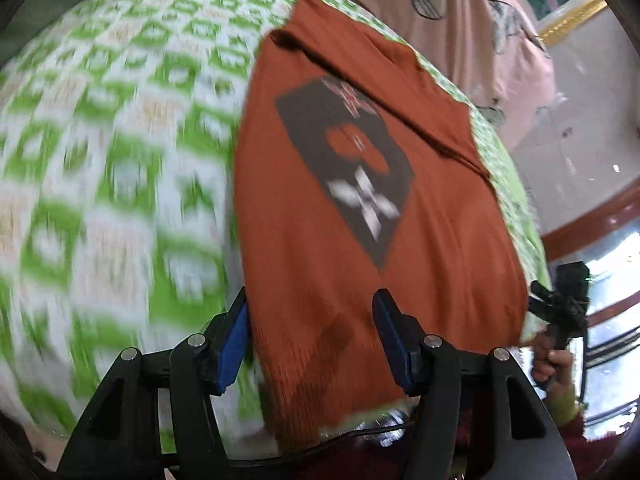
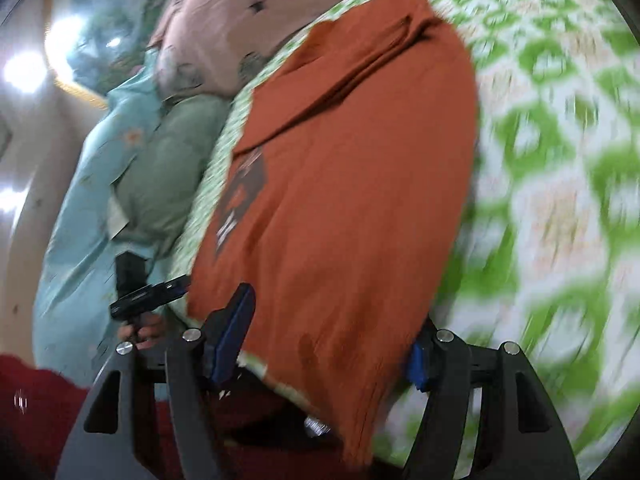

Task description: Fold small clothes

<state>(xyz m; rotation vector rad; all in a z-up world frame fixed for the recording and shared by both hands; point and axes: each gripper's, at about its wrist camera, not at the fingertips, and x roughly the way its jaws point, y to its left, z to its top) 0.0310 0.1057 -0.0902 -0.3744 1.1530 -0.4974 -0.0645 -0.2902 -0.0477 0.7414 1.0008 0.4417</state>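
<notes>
A rust-orange shirt [image 1: 320,248] with a dark printed patch [image 1: 352,160] lies lengthwise on a green and white patterned bedspread [image 1: 120,160], one long side folded over. My left gripper [image 1: 310,300] hovers over its near hem, jaws wide, pads off the cloth. In the right wrist view the same shirt [image 2: 360,180] runs away from my right gripper [image 2: 332,316]. That gripper is also open; its left finger [image 2: 240,320] shows, while the shirt's edge covers the right fingertip. Each gripper appears in the other's view, the right gripper [image 1: 560,304] and the left gripper [image 2: 156,296].
Pink printed fabric [image 1: 480,20] hangs past the bed's far edge. Light blue fabric [image 2: 80,200] and a green cushion [image 2: 172,160] lie beside the bedspread [image 2: 560,160]. Shiny floor [image 1: 580,152] shows beyond the bed. A red sleeve [image 2: 40,400] is near the camera.
</notes>
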